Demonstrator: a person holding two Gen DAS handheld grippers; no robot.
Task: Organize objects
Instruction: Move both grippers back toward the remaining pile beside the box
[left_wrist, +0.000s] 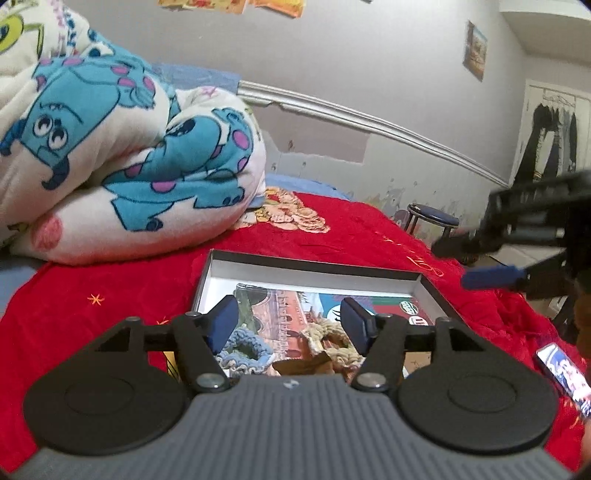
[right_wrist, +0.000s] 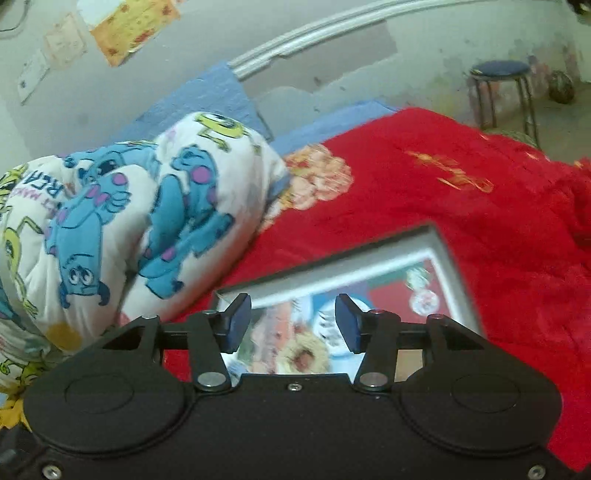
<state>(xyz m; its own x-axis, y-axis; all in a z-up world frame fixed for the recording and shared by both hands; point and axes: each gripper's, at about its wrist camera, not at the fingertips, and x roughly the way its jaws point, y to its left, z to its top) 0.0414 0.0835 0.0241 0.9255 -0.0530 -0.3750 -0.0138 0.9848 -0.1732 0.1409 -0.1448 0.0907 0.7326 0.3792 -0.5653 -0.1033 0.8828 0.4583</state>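
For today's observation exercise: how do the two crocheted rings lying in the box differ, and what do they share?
Colour: the blue crocheted ring is blue, the beige crocheted ring is tan.
Place: in the left wrist view, the blue ring lies left, by the box's near left part; the beige ring lies right of it, nearer the middle.
Shared: both are yarn loops resting on the pictures inside the box.

Blue crocheted ring (left_wrist: 243, 350) and beige crocheted ring (left_wrist: 332, 338) lie side by side in the shallow box (left_wrist: 314, 268).
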